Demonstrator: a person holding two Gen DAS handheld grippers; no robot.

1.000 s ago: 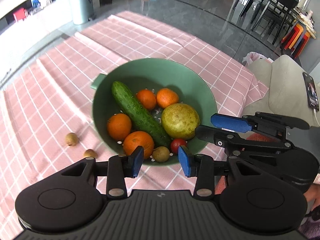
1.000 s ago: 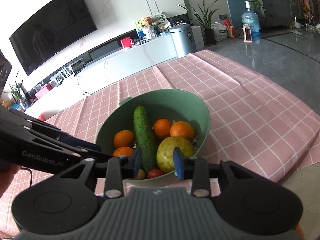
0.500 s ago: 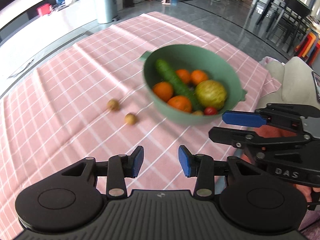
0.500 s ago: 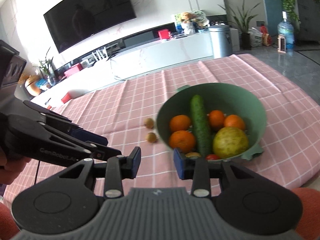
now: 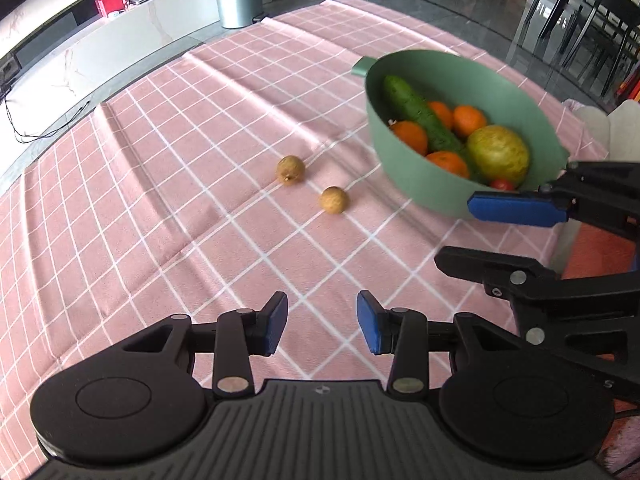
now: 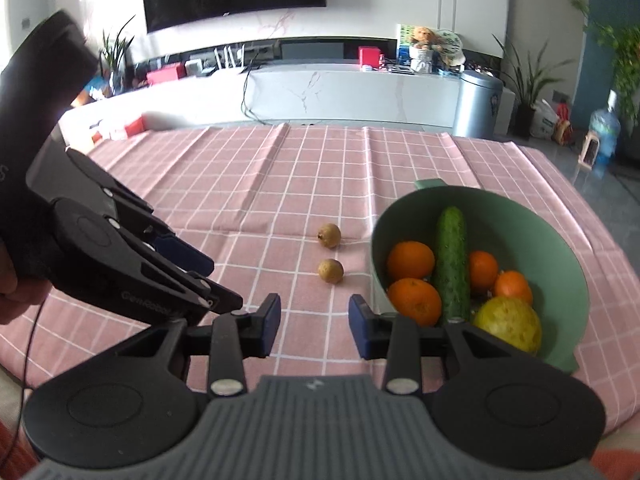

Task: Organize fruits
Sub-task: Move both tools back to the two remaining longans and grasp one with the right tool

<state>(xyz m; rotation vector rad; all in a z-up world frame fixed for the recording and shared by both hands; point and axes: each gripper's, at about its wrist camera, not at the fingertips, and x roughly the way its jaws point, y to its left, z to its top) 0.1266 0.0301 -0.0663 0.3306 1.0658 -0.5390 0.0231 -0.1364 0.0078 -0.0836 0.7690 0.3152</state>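
Two small round rough brown fruits (image 5: 333, 199) on checked pink cloth (image 5: 160, 200); smooth green bowl (image 5: 404, 176) alongside. Left tongs (image 5: 322, 323) and right tongs (image 6: 314, 325) narrowly parted, empty.

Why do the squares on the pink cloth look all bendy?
Left wrist view: the fisheye lens bows the pink checked tablecloth lines, and the green plastic bowl is slightly smeared. Right wrist view: same curving at the edges; window light gleams off the wall.

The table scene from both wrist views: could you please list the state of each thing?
Green bowl: upright, filled with produce.
Cucumber: lying in bowl.
Two small brown fruits: loose on the cloth, outside bowl.
Left hand-held gripper: open, empty.
Right hand-held gripper: open, empty.
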